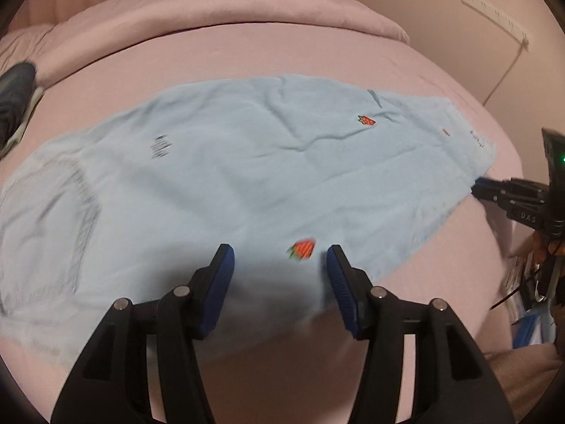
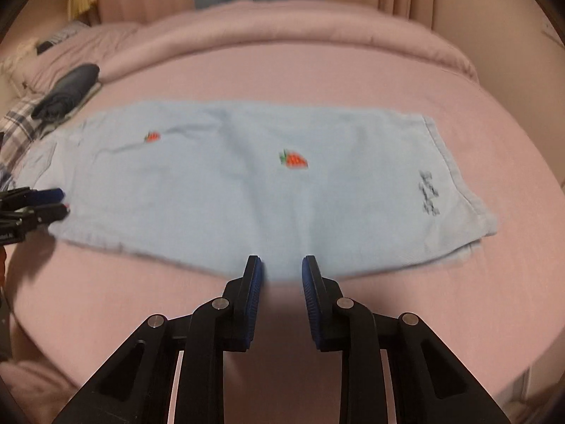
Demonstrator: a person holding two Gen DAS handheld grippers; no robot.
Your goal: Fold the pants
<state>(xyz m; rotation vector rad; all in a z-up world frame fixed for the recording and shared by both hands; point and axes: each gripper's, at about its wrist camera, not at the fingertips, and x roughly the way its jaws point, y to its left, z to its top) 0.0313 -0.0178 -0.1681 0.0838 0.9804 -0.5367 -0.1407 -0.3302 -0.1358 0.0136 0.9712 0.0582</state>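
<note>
Light blue pants (image 1: 219,176) with small red strawberry marks lie flat on the pink bed, folded lengthwise; they also show in the right wrist view (image 2: 247,183). My left gripper (image 1: 280,252) is open, its blue pads over the pants' near edge beside a strawberry (image 1: 302,249). My right gripper (image 2: 280,265) is open with a narrower gap, just above the pants' near edge at the middle. The right gripper shows at the right edge of the left wrist view (image 1: 483,187), by the hem end. The left gripper shows at the left of the right wrist view (image 2: 60,201), by the waist end.
The pink bed sheet (image 2: 282,70) has a rolled pink duvet (image 2: 300,24) along the far side. A dark folded garment (image 2: 67,88) and plaid cloth (image 2: 17,123) lie at the far left. A white power strip (image 1: 494,14) hangs on the wall at right.
</note>
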